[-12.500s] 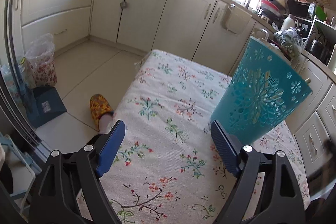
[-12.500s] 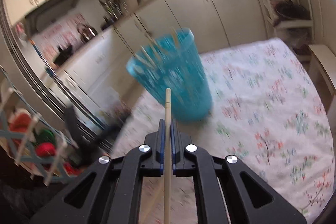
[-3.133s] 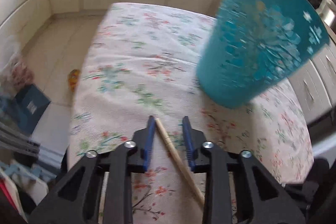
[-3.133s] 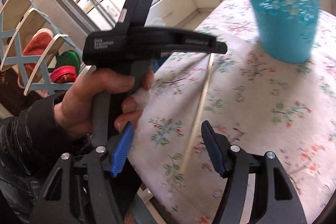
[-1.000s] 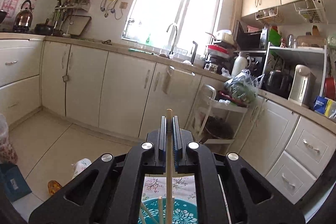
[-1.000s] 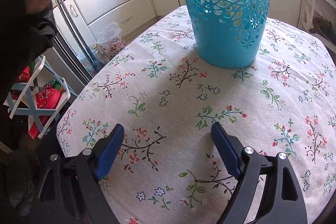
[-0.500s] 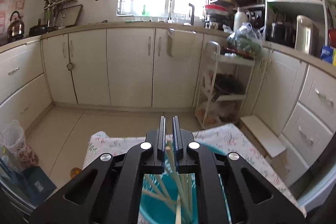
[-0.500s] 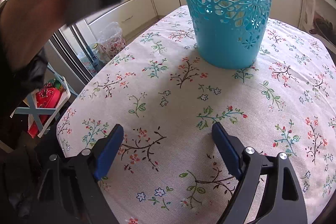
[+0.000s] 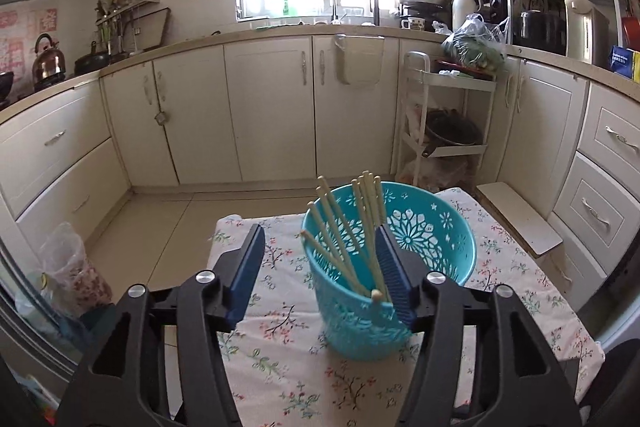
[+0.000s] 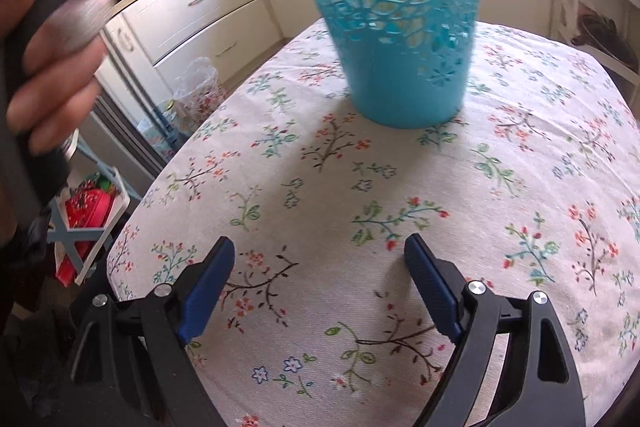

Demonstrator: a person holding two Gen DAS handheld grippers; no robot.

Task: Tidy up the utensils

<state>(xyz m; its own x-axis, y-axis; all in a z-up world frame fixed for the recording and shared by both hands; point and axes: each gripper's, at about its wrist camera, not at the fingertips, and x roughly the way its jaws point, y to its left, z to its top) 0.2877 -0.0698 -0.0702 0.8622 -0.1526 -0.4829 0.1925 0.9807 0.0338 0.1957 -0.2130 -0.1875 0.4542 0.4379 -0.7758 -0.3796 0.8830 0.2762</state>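
Turquoise plastic, pierced with flower cut-outs: the utensil basket [image 9: 424,239] standing on the floral tablecloth [image 9: 280,359], taken as the landmark throughout. Seen from the left wrist camera, going left to right: to the left of the basket, the left gripper [image 9: 320,259] with jaws spread wide and nothing between them, its left pad out over bare cloth, its right pad in front of the basket's near rim; inside the basket, a bundle of pale wooden chopsticks [image 9: 352,227] leaning toward its left wall, tips fanned above the rim, one blunt end resting at the near rim just beside the right pad. From the right wrist camera: far left of the basket, a blurred hand [image 10: 52,67] wrapped around a dark handle; nearer, in front of the basket and well apart from it, the right gripper [image 10: 316,267] low over the cloth, jaws likewise wide, gripping nothing. No loose chopstick visible anywhere on the cloth around the basket. Judged step: release of a chopstick into the basket, apparently complete. Next move, likely: lifting the left gripper clear of the rim without knocking the bundle, then checking the table around the basket for any utensil not yet collected.
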